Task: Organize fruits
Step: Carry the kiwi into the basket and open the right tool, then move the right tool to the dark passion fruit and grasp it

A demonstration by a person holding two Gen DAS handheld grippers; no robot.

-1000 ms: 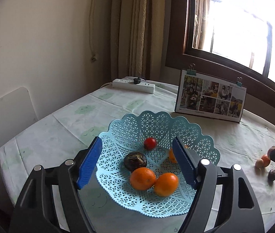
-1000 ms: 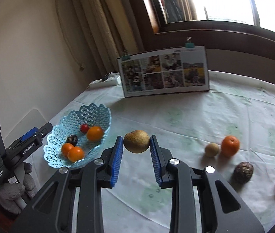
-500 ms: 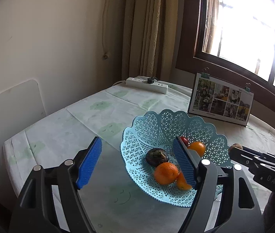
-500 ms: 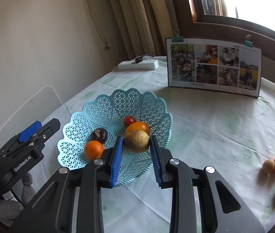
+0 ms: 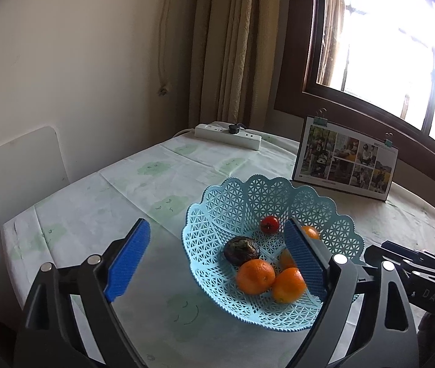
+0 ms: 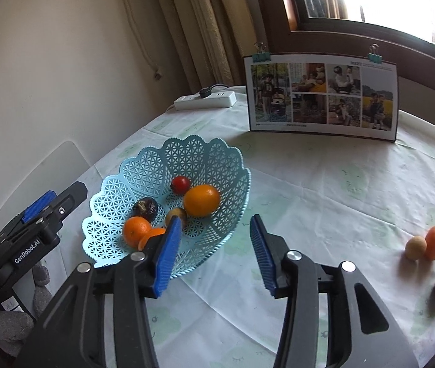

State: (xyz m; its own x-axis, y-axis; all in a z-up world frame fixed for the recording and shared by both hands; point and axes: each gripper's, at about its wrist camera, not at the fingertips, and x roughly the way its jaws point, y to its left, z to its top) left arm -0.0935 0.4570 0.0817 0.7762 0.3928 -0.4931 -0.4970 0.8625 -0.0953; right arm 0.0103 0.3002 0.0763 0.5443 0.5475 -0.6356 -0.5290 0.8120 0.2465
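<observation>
Now brown fruit (image 6: 176, 214) in basket (image 6: 217, 159), just beyond empty, spread right tongs (image 6: 216, 227); left tongs (image 5: 216, 251) apart.

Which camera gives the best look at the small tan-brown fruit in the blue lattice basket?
The right wrist view: the small tan-brown fruit sits among the oranges in the blue lattice basket. In the left wrist view, it cannot be made out.

Both claws gape wide and empty, left claw (image 5: 214, 257) beside right claw (image 6: 216, 251).
</observation>
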